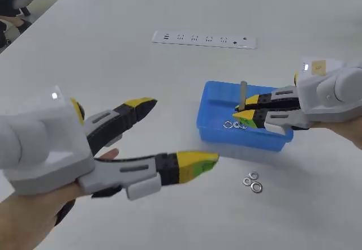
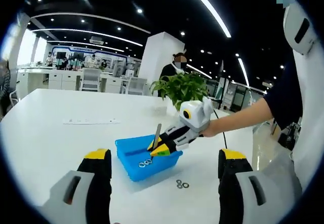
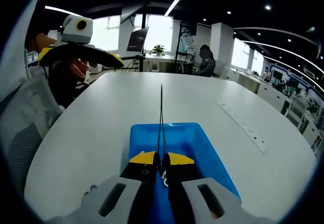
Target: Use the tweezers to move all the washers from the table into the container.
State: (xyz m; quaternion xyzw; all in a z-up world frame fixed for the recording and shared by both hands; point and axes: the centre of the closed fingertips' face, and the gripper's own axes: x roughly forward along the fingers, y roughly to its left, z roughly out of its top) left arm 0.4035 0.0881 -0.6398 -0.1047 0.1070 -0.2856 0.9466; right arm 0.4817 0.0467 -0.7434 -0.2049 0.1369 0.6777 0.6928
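**Loose washers could scatter**

A few washers (image 1: 253, 182) lie on the white table (image 1: 113, 69) just beside the blue container (image 1: 226, 136). The right gripper (image 1: 240, 113), pinching the tweezers (image 1: 243, 91), hangs over it. A glancing tip might flick them away. The left gripper (image 1: 181, 132) is spread wide.

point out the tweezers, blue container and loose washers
tweezers (image 1: 243, 94), head view, upright shaft
blue container (image 1: 226, 137), head view, front wall
loose washers (image 1: 253, 182), head view, middle of cluster

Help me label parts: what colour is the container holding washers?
The container is blue, which shows most clearly in the head view.
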